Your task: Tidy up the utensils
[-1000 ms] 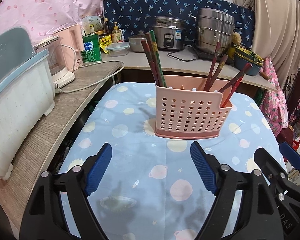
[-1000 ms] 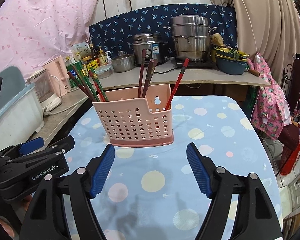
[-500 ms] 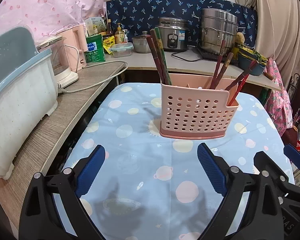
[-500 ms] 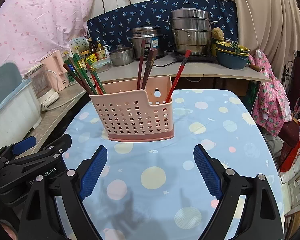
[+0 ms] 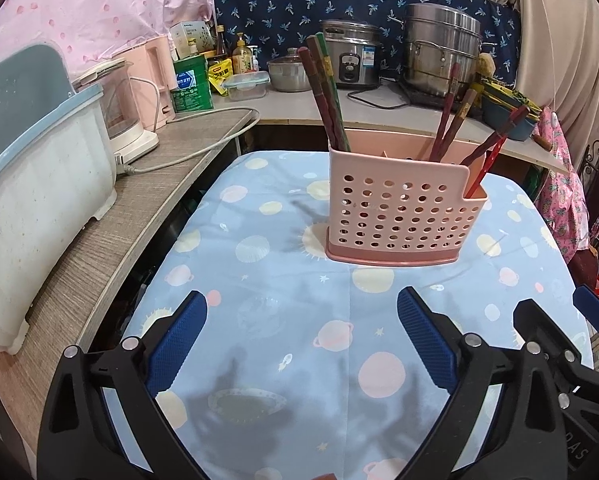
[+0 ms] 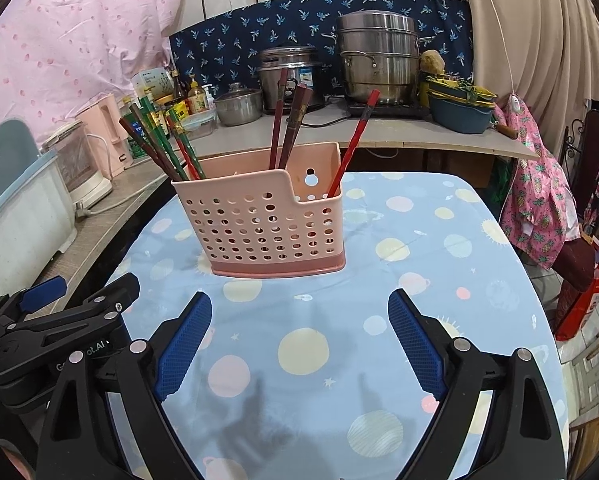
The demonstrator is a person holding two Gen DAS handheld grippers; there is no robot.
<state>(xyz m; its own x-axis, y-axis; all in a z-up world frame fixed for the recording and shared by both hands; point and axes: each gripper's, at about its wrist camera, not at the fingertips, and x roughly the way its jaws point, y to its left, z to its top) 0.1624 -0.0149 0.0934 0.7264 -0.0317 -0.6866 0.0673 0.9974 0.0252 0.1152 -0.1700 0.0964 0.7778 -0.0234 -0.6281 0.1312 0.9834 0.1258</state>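
Observation:
A pink perforated utensil holder (image 5: 399, 216) (image 6: 259, 224) stands upright on the blue planet-print tablecloth (image 5: 283, 320). Chopsticks stick out of it: green and dark red ones (image 6: 159, 144) at its left end, brown ones (image 6: 287, 120) in the middle, a red one (image 6: 355, 140) at the right. My left gripper (image 5: 301, 312) hovers over the cloth short of the holder, its jaws opening with nothing between them. Beside it, my right gripper (image 6: 299, 308) stands open and empty, also short of the holder.
A wooden counter (image 5: 99, 248) runs along the left with a white and blue bin (image 5: 39, 200), a blender (image 5: 119, 116) and a cable. The back counter holds a rice cooker (image 5: 351, 60), a steel steamer pot (image 5: 439, 52), bottles and bowls. Pink clothing (image 6: 539, 200) hangs at the right.
Both pairs of jaws have spread wider apart. The holder and chopsticks have stayed put.

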